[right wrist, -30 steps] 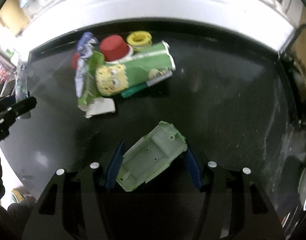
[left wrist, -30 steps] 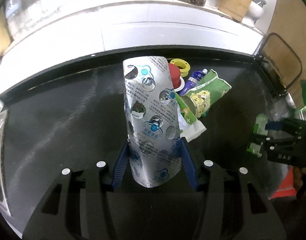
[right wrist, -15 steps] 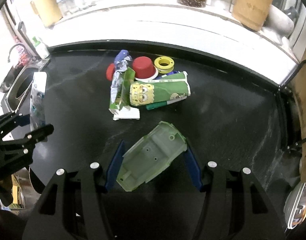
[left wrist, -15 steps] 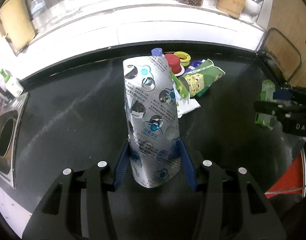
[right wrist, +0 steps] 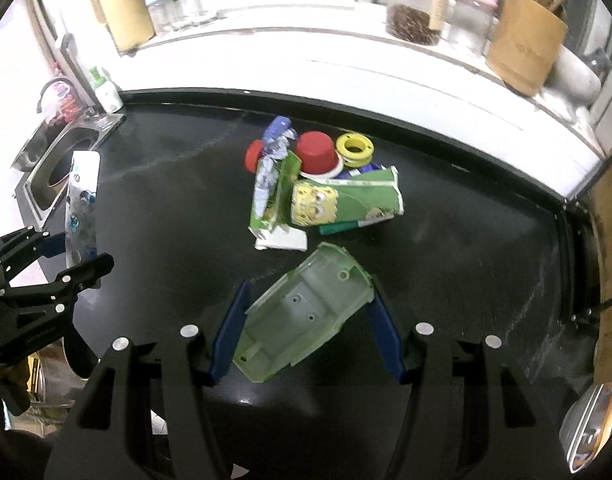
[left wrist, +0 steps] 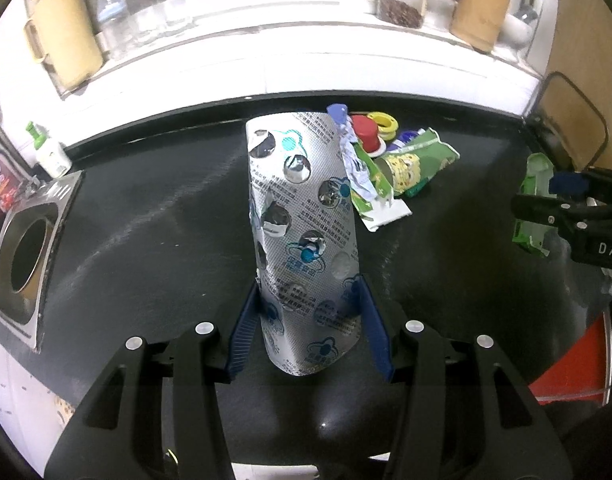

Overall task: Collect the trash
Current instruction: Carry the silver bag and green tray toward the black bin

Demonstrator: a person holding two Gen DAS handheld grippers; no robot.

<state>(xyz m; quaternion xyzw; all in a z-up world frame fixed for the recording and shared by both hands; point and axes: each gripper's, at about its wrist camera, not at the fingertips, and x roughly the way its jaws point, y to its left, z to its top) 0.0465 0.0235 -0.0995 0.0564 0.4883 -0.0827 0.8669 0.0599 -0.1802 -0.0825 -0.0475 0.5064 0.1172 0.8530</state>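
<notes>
My left gripper (left wrist: pixel 307 304) is shut on a silver blister pack (left wrist: pixel 302 216), held upright above the black counter (left wrist: pixel 146 240). My right gripper (right wrist: pixel 307 300) is shut on a pale green plastic shell (right wrist: pixel 306 312). A trash pile lies at the back middle of the counter: a green cartoon carton (right wrist: pixel 345 200), a red cup (right wrist: pixel 317 152), a yellow ring (right wrist: pixel 355 146), a blue-white wrapper (right wrist: pixel 268 168) and a green marker (right wrist: pixel 337 227). The right wrist view shows the left gripper with the pack (right wrist: pixel 80 208) at far left. The left wrist view shows the shell (left wrist: pixel 533 204) at far right.
A steel sink with a round hole (left wrist: pixel 24 256) is set in the counter's left end, a soap bottle (left wrist: pixel 50 152) behind it. Jars and a wooden utensil holder (right wrist: pixel 525 44) stand on the white ledge behind. A wire frame (left wrist: pixel 565 120) stands at the right edge.
Both grippers have risen and pulled back from the pile, each keeping its item. More of the counter, the sink and the ledge show now.
</notes>
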